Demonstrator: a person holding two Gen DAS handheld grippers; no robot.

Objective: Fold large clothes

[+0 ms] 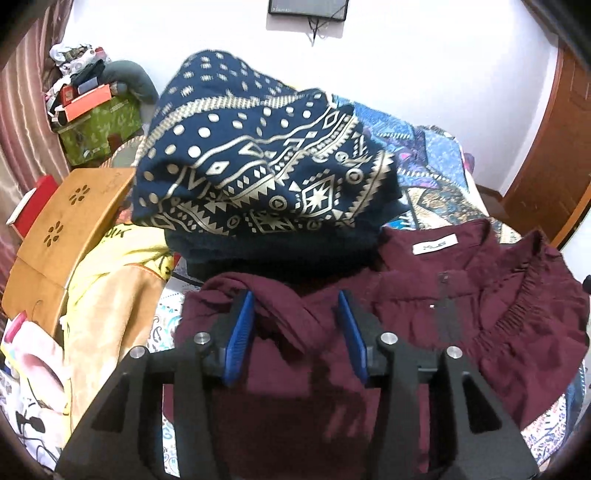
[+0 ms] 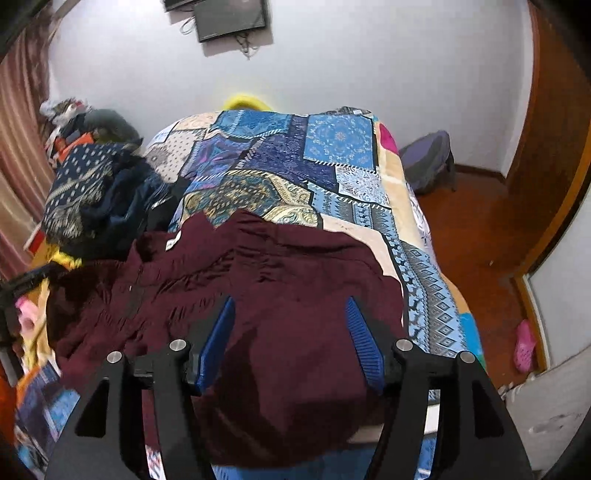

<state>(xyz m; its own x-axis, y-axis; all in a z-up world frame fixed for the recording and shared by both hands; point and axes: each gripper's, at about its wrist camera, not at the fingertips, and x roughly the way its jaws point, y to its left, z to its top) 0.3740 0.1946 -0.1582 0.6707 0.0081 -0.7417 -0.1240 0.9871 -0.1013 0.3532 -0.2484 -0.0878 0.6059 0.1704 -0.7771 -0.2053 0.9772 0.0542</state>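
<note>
Both grippers, left gripper (image 1: 297, 314) and right gripper (image 2: 291, 317), angled down, spread over maroon blouse (image 1: 424, 314).

**Surroundings: Bed Area, Wall and Floor**

A patchwork bedspread (image 2: 295, 162) in blue, purple and beige panels covers the bed. A black-framed screen (image 2: 231, 16) hangs on the white wall, cables dangling below it. A striped pink curtain (image 1: 22, 122) runs down the left side. Beside it, a green printed box (image 1: 101, 127) carries an orange box (image 1: 88, 101) and assorted clutter. A tan wooden board (image 1: 62, 225) with flower-shaped cut-outs leans nearer the bed, touching a red book (image 1: 31, 205). On the brown floor, a grey-purple backpack (image 2: 428, 158) stands against the wall. A pink sandal (image 2: 524, 345) lies near the wooden door frame (image 2: 554, 236).
</note>
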